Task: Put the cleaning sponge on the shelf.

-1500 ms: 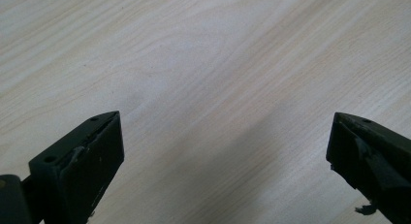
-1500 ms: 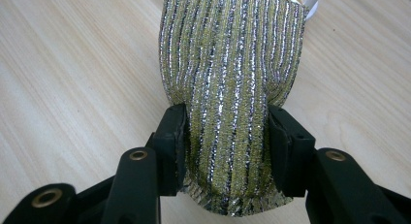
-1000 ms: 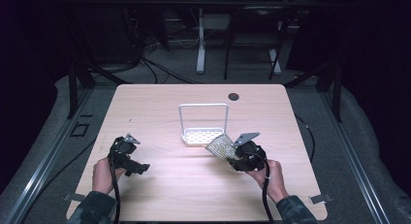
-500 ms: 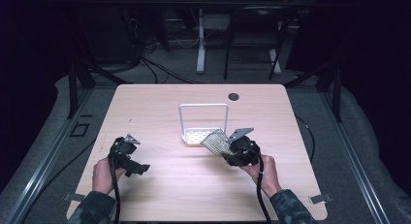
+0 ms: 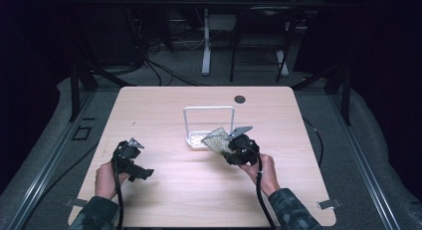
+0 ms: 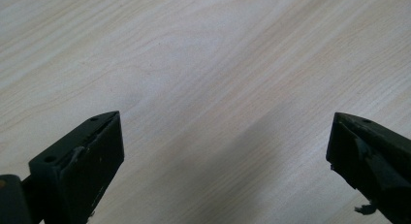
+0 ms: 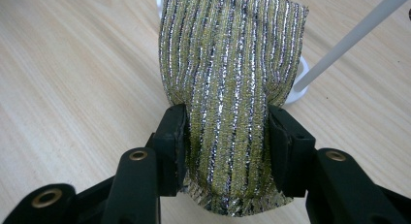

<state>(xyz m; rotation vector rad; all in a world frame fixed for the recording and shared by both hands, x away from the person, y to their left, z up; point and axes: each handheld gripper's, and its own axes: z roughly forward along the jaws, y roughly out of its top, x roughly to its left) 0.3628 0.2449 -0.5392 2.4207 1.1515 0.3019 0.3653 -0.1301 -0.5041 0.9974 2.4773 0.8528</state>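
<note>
My right gripper [image 7: 227, 132] clamps the glittery gold-and-silver striped sponge [image 7: 232, 64]; I'd lower it squarely onto the white wire rack [image 5: 209, 110], left gripper [image 6: 223, 151] apart.

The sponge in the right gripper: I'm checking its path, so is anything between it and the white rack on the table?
Nothing visible. The right gripper is shut on the striped sponge, which sits right by the white rack; bare table lies around them.

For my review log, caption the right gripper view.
Right gripper clamps a glittery striped sponge above the wooden table, white rack behind.
</note>
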